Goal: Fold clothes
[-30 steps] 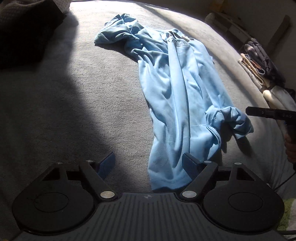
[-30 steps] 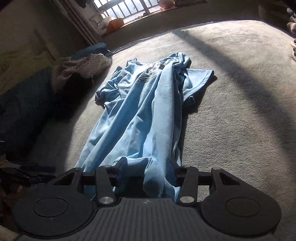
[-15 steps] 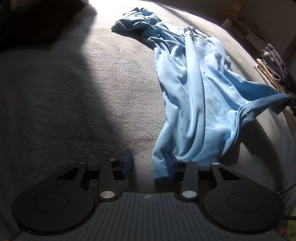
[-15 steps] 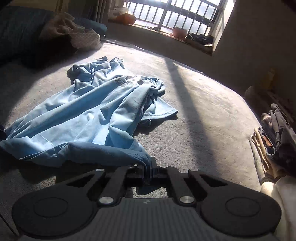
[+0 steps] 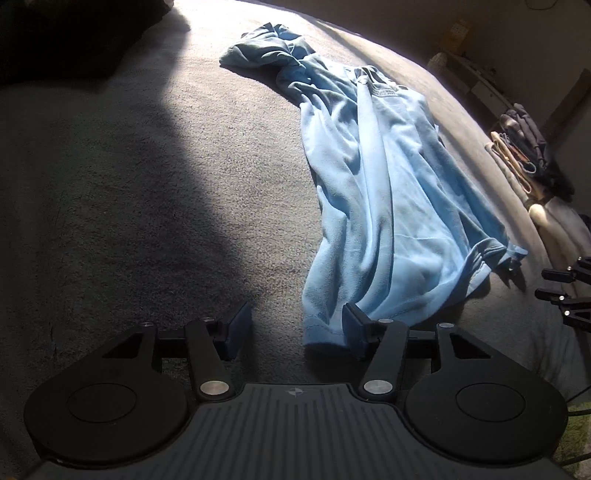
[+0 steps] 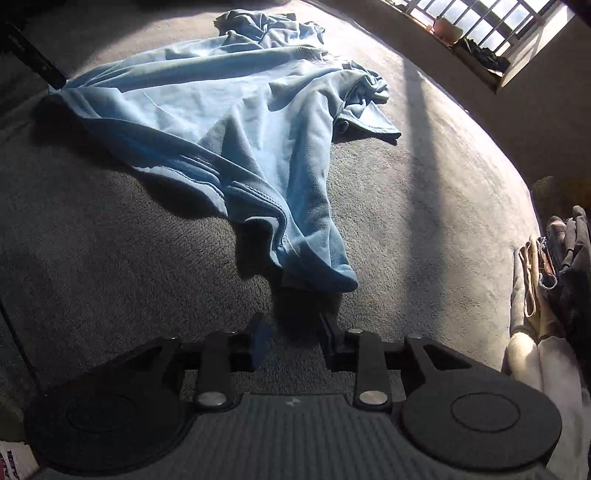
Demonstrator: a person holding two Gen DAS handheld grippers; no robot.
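A light-blue shirt (image 5: 384,206) lies crumpled lengthwise across a grey carpeted surface (image 5: 155,192), half in hard sunlight and half in shadow. In the left wrist view, a dark shadowed mass fills the upper left corner, then bare carpet runs to the left gripper (image 5: 295,328), whose jaws stand apart and have just been opening. The shirt's hem corner lies between them, resting against the inner face of the right-hand finger; the left-hand finger is clear of the cloth, so nothing is pinched. The shirt stretches away from there toward a bunched sleeve at the far end. At the right edge the black tips of the right gripper (image 5: 565,291) show just beyond the shirt's other hem corner, and behind them sits a stack of folded clothes (image 5: 524,155).

In the right wrist view, a dark finger of the left gripper (image 6: 35,61) meets the shirt's corner at upper left. The shirt (image 6: 221,122) fans out from there, its nearest fold ending just ahead of the right gripper (image 6: 291,341). Those jaws are released with only carpet between them, and have likewise just been opening. A sunlit barred window (image 6: 498,22) sits upper right; folded clothes (image 6: 554,266) line the right edge.
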